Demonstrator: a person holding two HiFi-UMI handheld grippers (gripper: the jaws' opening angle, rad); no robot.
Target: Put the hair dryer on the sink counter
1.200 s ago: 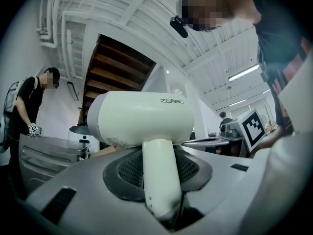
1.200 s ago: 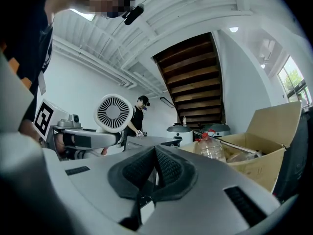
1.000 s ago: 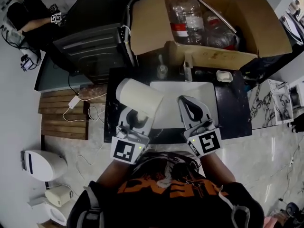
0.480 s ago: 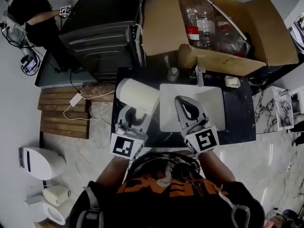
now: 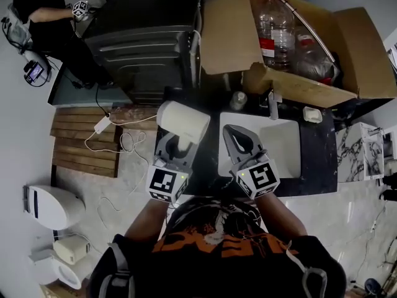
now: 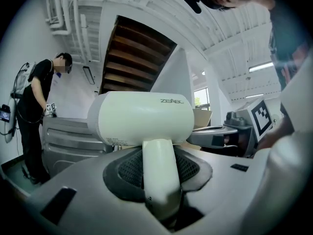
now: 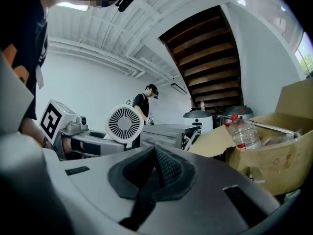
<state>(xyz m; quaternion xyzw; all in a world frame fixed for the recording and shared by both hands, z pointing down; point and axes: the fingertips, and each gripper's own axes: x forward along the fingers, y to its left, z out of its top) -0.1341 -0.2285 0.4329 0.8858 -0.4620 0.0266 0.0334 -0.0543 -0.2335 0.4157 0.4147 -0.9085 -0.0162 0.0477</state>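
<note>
A cream-white hair dryer (image 5: pixel 182 121) is held by its handle in my left gripper (image 5: pixel 178 146), its barrel lying crosswise above the jaws. The left gripper view shows the handle (image 6: pixel 159 177) clamped between the dark pads and the barrel (image 6: pixel 142 117) on top. My right gripper (image 5: pixel 240 143) hangs shut and empty over the white basin (image 5: pixel 282 148) of the black sink counter (image 5: pixel 315 154). From the right gripper view the dryer's round grille (image 7: pixel 123 123) shows at the left. The dryer hangs over the counter's left end and the floor beside it.
A large cardboard box (image 5: pixel 291 42) with plastic bottles (image 5: pixel 276 28) stands behind the sink. A tap (image 5: pixel 273 104) and a soap dish (image 5: pixel 312 115) sit at the basin's back rim. A dark washing machine (image 5: pixel 146 48) stands at the back left, a person (image 5: pixel 46 17) beside it. Wooden slats (image 5: pixel 84 141) and a cable lie on the floor.
The scene has slid to the right in the head view, the sink most of all. Both grippers kept their grip state, and the dryer stays in the left jaws.
</note>
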